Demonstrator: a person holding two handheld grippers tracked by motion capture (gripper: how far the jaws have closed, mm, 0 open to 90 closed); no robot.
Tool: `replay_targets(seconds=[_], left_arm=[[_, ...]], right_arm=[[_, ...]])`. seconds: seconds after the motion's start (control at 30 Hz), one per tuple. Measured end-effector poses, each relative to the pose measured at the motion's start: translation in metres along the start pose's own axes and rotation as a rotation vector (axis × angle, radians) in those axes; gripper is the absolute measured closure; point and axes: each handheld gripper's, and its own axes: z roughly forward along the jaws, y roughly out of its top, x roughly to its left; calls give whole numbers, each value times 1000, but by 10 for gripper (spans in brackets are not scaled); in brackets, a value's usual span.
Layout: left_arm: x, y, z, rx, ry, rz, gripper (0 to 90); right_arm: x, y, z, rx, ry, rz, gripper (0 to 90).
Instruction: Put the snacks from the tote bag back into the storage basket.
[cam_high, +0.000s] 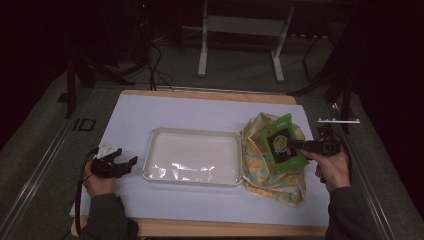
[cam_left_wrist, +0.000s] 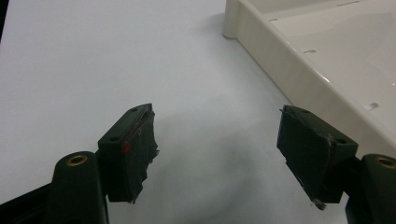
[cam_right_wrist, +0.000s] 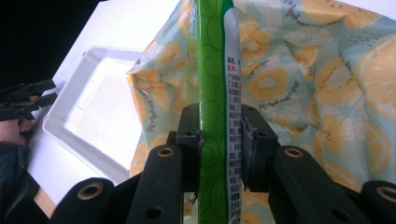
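A green snack packet (cam_high: 283, 143) hangs over a fruit-print cloth bag (cam_high: 274, 181) at the right of the table. My right gripper (cam_high: 299, 145) is shut on the packet's right edge. In the right gripper view the packet (cam_right_wrist: 215, 84) stands on edge, pinched between the jaws of the right gripper (cam_right_wrist: 218, 135), with the lemon-patterned bag (cam_right_wrist: 322, 79) behind it. My left gripper (cam_high: 121, 165) rests low on the white table cover, left of a cream tray (cam_high: 155, 135). Seen in the left gripper view, this gripper (cam_left_wrist: 219, 144) is open with nothing between its jaws, and the tray's wall (cam_left_wrist: 280, 60) lies just to its right.
The cream tray (cam_right_wrist: 60, 116) is bare inside and lies at the table's middle. A white cover (cam_high: 150, 107) spreads over the wooden table. Beyond the far edge stand the metal legs of a stand (cam_high: 202, 55) and some cables on the floor.
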Motion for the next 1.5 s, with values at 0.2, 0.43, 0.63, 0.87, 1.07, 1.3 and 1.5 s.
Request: replay_targets(seconds=[0.2, 0.43, 0.63, 0.87, 1.07, 1.3, 1.5], left_arm=[[0, 0, 0, 1, 0, 0, 283], [0, 0, 0, 1, 0, 1, 283], [0, 0, 0, 2, 1, 1, 283], [0, 0, 0, 2, 1, 1, 283], [0, 0, 0, 2, 1, 1, 283], [0, 0, 0, 3, 1, 2, 283], [0, 0, 0, 2, 1, 1, 283]], right_arm=[[6, 1, -4, -3, 8, -13, 724], [12, 2, -9, -2, 21, -27, 724], [16, 2, -12, -4, 35, -33, 723], [21, 2, -12, -12, 60, -36, 723], [27, 3, -12, -13, 71, -48, 723], [31, 5, -12, -17, 84, -48, 723], [34, 6, -10, -23, 101, -44, 723]])
